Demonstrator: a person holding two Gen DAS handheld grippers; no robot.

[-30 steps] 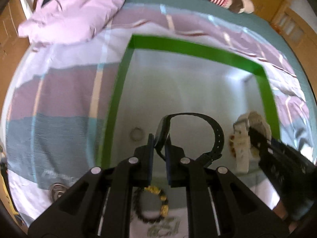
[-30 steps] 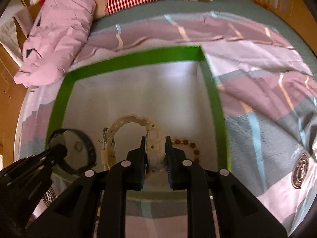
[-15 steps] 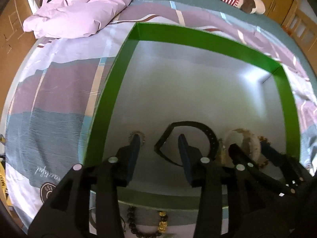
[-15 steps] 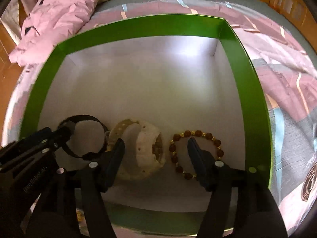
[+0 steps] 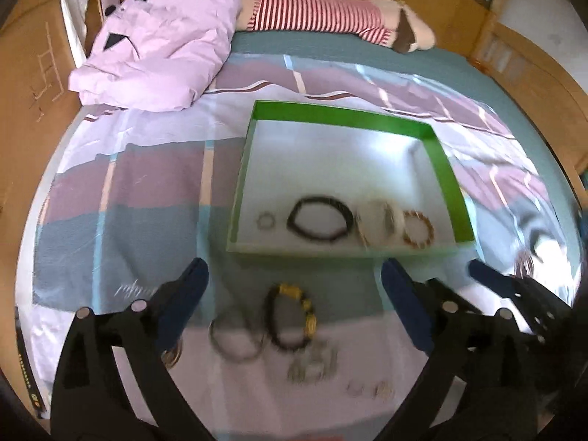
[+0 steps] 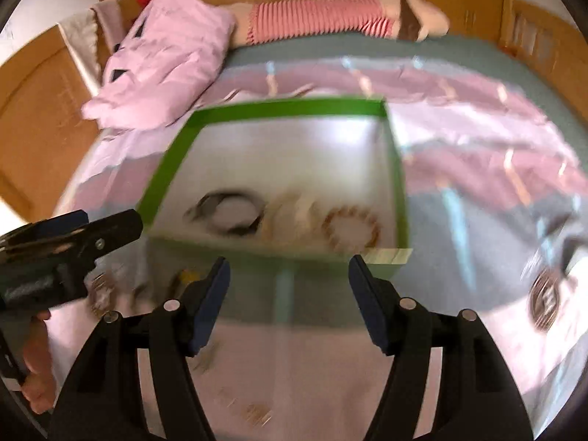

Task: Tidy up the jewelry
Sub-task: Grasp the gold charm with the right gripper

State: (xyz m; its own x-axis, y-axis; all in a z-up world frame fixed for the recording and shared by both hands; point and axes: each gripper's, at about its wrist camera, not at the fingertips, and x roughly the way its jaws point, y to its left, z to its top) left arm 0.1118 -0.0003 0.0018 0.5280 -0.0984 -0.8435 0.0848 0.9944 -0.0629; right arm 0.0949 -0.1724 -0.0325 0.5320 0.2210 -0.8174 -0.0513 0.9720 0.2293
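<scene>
A green box (image 5: 446, 169) with a white floor lies on the bed; it also shows in the right wrist view (image 6: 165, 169). In it, left to right, lie a small ring (image 5: 265, 219), a black watch (image 5: 318, 219), a cream watch (image 5: 380, 222) and a brown bead bracelet (image 5: 418, 228). On the bedspread before the box lie a black-and-gold bead bracelet (image 5: 292, 316), a silver bangle (image 5: 235, 338) and small pieces (image 5: 312, 364). My left gripper (image 5: 294, 305) is open and empty above them. My right gripper (image 6: 288, 301) is open and empty, short of the box.
A crumpled pink quilt (image 5: 161, 44) and a striped plush toy (image 5: 319, 14) lie at the bed's far end. Wooden furniture (image 5: 529, 66) rings the bed. The right gripper (image 5: 514, 294) shows at the right of the left wrist view. A badge print (image 6: 544, 297) marks the bedspread.
Both grippers released their watches in the box, opened wide and pulled back and up. The black and cream watches now lie side by side in the box.
</scene>
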